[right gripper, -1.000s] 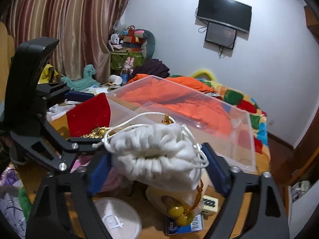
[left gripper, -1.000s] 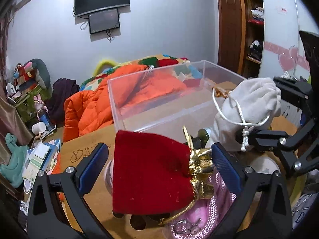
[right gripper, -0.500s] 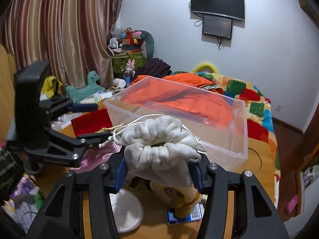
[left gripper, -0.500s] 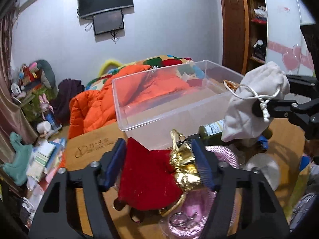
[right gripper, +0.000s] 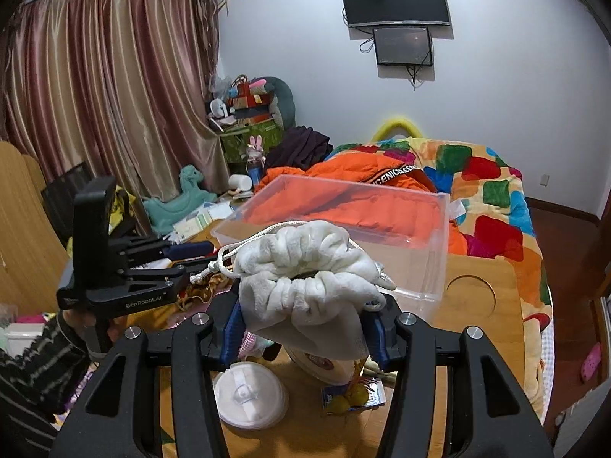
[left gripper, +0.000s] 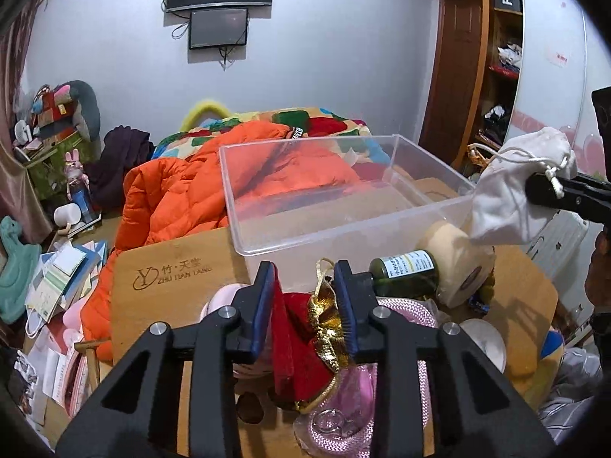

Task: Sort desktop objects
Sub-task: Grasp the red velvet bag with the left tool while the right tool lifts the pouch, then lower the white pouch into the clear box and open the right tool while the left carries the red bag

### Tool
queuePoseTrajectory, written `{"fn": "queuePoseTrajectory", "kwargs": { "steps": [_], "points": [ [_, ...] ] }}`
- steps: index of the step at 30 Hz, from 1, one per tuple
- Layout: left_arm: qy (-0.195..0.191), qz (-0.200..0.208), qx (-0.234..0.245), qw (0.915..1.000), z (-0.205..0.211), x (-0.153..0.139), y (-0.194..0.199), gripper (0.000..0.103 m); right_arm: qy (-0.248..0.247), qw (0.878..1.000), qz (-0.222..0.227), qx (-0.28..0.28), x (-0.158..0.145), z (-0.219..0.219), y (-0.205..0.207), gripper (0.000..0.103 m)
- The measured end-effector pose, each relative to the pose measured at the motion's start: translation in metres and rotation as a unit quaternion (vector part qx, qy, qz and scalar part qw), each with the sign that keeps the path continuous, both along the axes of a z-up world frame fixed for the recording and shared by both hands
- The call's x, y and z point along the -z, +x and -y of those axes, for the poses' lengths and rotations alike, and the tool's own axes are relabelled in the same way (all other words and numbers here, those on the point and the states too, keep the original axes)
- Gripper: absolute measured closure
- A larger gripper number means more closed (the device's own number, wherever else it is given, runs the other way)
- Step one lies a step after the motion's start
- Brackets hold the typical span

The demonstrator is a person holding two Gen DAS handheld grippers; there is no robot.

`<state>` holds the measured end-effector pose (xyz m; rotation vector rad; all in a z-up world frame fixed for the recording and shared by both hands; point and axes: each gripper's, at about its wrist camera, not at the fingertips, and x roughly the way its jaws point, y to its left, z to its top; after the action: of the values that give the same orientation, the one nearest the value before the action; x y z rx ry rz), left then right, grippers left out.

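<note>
My left gripper (left gripper: 305, 305) is shut on a red velvet pouch with a gold collar (left gripper: 301, 339), held above the wooden table just in front of the clear plastic box (left gripper: 343, 221). My right gripper (right gripper: 303, 324) is shut on a white drawstring pouch (right gripper: 305, 282), raised in front of the box (right gripper: 420, 267). The white pouch also shows in the left wrist view (left gripper: 511, 198), at the box's right corner. The left gripper shows in the right wrist view (right gripper: 183, 259), to the left of the box. The box looks empty.
On the table (left gripper: 175, 286) lie a green bottle (left gripper: 404, 271), a cream tape roll (left gripper: 458, 263), a pink rope coil (left gripper: 408, 313) and a white lid (right gripper: 250, 397). A bed with an orange jacket (left gripper: 183, 198) stands behind. Clutter fills the floor at left.
Both grippers closed tighter on their pouches. The left gripper squeezed the red pouch narrow. The right gripper lifted the white pouch and moved back to the right.
</note>
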<state>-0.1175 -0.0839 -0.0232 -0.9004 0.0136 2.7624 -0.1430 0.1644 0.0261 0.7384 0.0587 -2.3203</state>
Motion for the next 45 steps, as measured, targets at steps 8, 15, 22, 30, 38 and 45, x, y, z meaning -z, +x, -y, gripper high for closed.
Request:
{"fn": "queuePoseTrajectory", "kwargs": {
  "steps": [8,15,22,30,38,45],
  "points": [
    [0.017,-0.017,-0.001,0.9997,0.005,-0.015,0.007,0.079,-0.036,0.999,0.02,-0.003,-0.007,-0.012,-0.015,0.055],
    [0.031,-0.022,-0.002,0.9993,0.006,-0.022,0.004,0.084,-0.044,0.999,0.028,0.007,-0.006,-0.012,-0.036,0.055],
    [0.023,-0.016,0.0,0.9996,0.014,-0.027,0.007,0.065,-0.04,0.999,0.033,0.014,0.0,-0.01,-0.055,0.056],
    [0.005,0.005,0.007,0.9999,0.014,-0.007,0.018,0.014,-0.04,0.998,0.04,0.014,0.008,-0.003,-0.069,0.056],
    [-0.036,0.02,0.013,0.9991,-0.009,0.012,0.014,0.008,-0.029,0.999,0.033,0.019,0.006,0.009,-0.076,0.057],
    [-0.071,0.007,-0.006,0.9974,-0.021,0.017,0.018,0.008,-0.025,0.998,0.043,0.036,0.012,0.015,-0.096,0.057]
  ]
}}
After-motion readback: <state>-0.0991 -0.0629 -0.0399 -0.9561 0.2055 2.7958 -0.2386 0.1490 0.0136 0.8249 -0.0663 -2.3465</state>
